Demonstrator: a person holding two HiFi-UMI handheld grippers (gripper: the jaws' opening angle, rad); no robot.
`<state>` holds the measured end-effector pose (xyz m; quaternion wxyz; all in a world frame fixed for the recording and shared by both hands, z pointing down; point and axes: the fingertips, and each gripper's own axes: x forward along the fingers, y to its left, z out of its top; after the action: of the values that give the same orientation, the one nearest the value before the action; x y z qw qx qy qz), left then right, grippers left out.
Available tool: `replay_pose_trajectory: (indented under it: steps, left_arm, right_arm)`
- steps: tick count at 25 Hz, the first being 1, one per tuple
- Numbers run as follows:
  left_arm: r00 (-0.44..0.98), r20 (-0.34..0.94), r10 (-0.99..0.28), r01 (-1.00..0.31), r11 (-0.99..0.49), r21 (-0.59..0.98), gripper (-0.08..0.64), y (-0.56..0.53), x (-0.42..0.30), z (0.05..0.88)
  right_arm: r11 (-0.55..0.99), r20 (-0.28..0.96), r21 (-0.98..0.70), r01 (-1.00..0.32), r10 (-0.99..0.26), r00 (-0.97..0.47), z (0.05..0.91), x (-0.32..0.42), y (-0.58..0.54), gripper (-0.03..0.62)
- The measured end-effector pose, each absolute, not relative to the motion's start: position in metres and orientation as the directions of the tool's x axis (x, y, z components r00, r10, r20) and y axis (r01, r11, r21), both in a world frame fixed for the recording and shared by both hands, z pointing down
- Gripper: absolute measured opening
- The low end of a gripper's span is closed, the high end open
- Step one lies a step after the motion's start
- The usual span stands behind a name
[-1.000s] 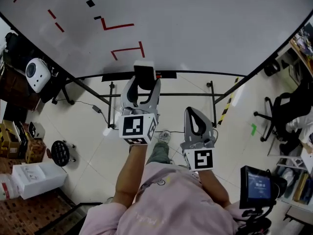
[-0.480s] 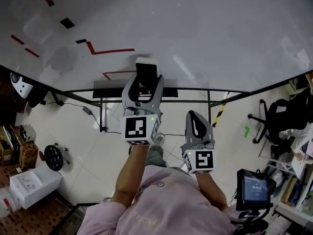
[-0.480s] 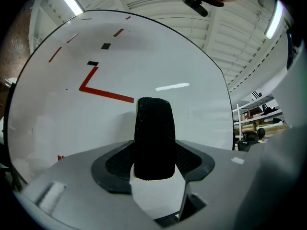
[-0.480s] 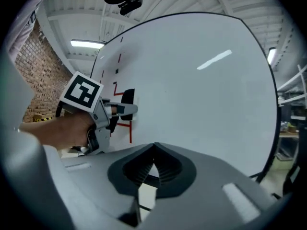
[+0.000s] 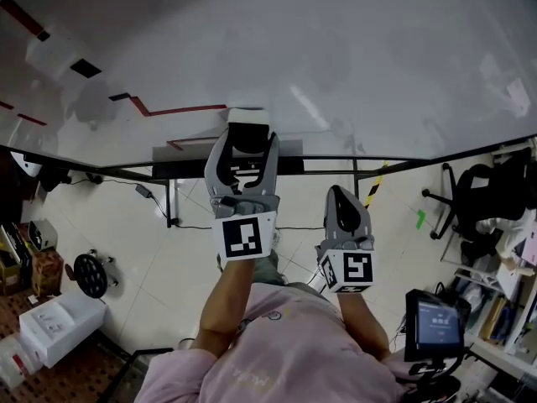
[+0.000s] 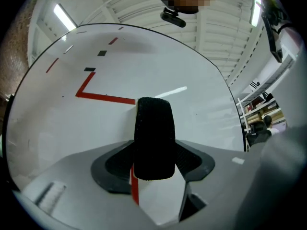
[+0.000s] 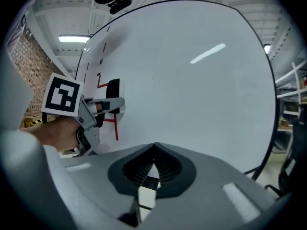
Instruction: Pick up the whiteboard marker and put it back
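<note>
Nearest me, the right gripper [image 5: 341, 196] rides low in front of my chest, clenched on nothing; its own view shows the pads meeting with only board beyond them. It was idle a second ago too.

Just beyond and to its left, the left gripper [image 5: 248, 146] is clamped on a black block [image 5: 249, 134] with a pale back. Its own view shows a felt-textured face standing upright between the pads; to me that reads as an eraser rather than a marker. I can find no marker in any view, so this block seems to be the thing I am handling.

The hold is the same as before; what has changed is where I stand. Over the last second the red lines [image 5: 180, 109] have slid leftward in the head view and the whiteboard [image 5: 352, 49] has come to fill more of it. The block now sits over the dark ledge [image 5: 289, 147] along the board's lower edge, at the end of a red stroke; whether it touches the board I cannot tell.

I judge the pick-up done and the carry nearly over; what remains is settling the block onto that ledge and letting go.
</note>
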<state>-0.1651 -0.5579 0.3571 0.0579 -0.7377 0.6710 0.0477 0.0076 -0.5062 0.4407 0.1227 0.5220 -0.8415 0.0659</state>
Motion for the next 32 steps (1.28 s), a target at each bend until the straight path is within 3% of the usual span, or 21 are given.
replay_pose_trajectory:
  steps: [8,14,16,22,26,29,32]
  left_arm:
    - [0.018,-0.097,-0.995,-0.998,-0.012,-0.062,0.265,-0.561,-0.164,0.361]
    - [-0.004,-0.097,-0.995,-1.0,0.004,-0.004,0.265,-0.56,-0.164,0.361]
    - [-0.003,-0.105,-0.994,-1.0,0.002,0.004,0.298,-0.558,-0.166,0.36]
    - [-0.01,-0.122,-0.992,-1.0,0.007,0.027,0.308,-0.538,-0.173,0.356]
    - [0.006,-0.051,-0.999,-0.999,-0.009,0.051,0.307,-0.502,-0.165,0.367]
    - [0.028,0.008,-1.0,-0.997,-0.027,0.078,0.308,-0.465,-0.148,0.385]
    - [0.054,0.022,-0.998,-0.994,-0.051,0.094,0.307,-0.41,-0.123,0.385]
  right_arm:
    - [0.452,0.29,0.032,-0.891,-0.857,-0.425,0.443,0.004,-0.5,0.005]
    - [0.488,0.211,0.037,-0.872,-0.857,-0.471,0.419,-0.003,-0.499,0.005]
    - [0.496,0.212,0.035,-0.868,-0.852,-0.479,0.419,-0.005,-0.498,0.005]
    - [0.521,0.214,0.029,-0.853,-0.837,-0.504,0.42,-0.011,-0.485,0.005]
    - [0.478,0.096,0.066,-0.876,-0.877,-0.472,0.395,0.003,-0.468,0.006]
    - [0.511,0.033,0.1,-0.854,-0.859,-0.51,0.38,0.009,-0.443,0.103]
    - [0.542,0.014,0.061,-0.838,-0.84,-0.542,0.372,0.023,-0.398,0.129]
